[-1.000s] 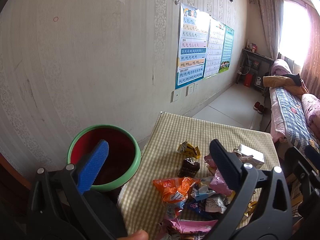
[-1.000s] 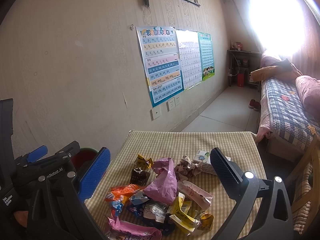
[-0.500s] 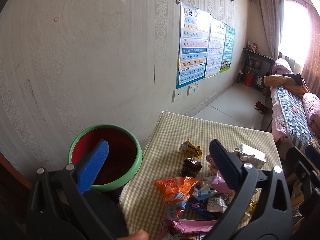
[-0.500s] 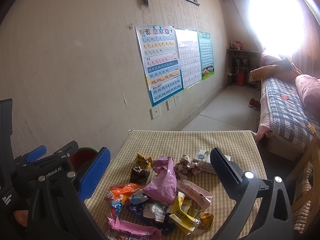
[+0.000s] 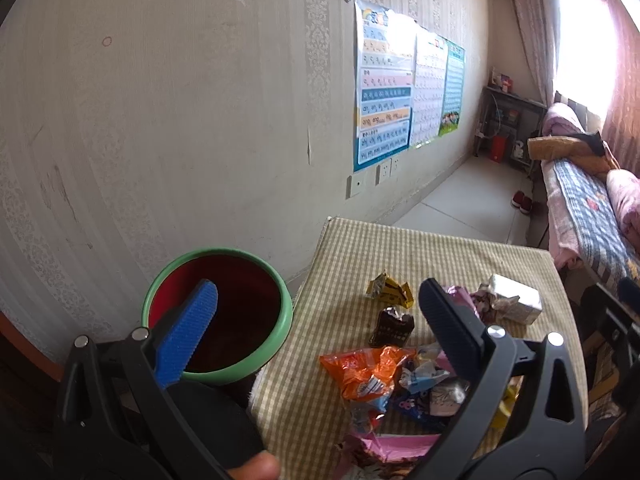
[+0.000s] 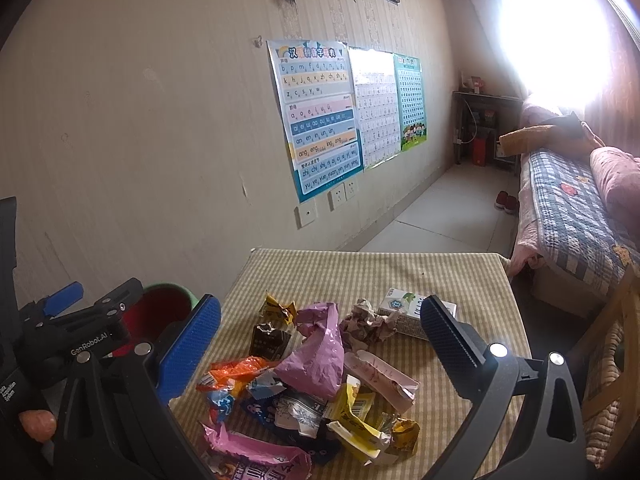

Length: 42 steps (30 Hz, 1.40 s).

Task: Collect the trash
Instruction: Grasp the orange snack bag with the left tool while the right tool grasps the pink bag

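Both my left tongs (image 5: 316, 320) and right tongs (image 6: 320, 344) hung spread and empty over the wrapper pile (image 6: 312, 380) on the bench (image 6: 360, 272) — light, crinkly, slippery stuff, so I judged a pinch on the purple bag's (image 6: 320, 352) crumpled fold best, bin (image 5: 218, 312) just beside.

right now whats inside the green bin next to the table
The green bin shows only a dark red inner wall; no trash is visible in it. Its bottom is in shadow, and the left gripper's blue finger covers part of the opening.
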Each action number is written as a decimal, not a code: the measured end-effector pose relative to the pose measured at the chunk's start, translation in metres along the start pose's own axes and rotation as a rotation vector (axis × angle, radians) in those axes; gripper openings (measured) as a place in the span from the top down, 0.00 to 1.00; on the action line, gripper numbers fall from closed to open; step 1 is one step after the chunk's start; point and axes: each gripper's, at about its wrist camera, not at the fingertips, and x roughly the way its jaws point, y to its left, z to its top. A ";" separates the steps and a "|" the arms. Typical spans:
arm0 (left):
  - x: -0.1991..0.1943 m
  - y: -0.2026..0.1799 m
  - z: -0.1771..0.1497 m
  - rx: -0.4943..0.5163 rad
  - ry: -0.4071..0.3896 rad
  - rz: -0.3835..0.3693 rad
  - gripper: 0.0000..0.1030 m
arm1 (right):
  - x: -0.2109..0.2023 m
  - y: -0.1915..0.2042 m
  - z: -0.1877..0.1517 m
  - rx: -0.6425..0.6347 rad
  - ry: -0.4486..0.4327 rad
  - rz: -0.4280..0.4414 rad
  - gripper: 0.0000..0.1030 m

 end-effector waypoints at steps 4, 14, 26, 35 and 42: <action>0.018 0.005 -0.019 0.032 0.076 0.002 0.04 | 0.013 -0.014 -0.014 0.005 0.069 -0.016 0.07; 0.081 -0.022 -0.071 0.137 0.333 -0.122 0.37 | 0.055 -0.046 -0.060 0.074 0.280 -0.007 0.07; 0.101 -0.022 -0.081 0.081 0.420 -0.205 0.64 | 0.117 -0.033 -0.050 0.138 0.367 0.154 0.20; 0.087 -0.021 -0.071 0.080 0.371 -0.204 0.64 | 0.164 -0.036 -0.058 0.226 0.484 0.165 0.50; 0.081 -0.015 -0.065 0.063 0.342 -0.213 0.64 | 0.144 -0.029 -0.047 0.207 0.424 0.214 0.67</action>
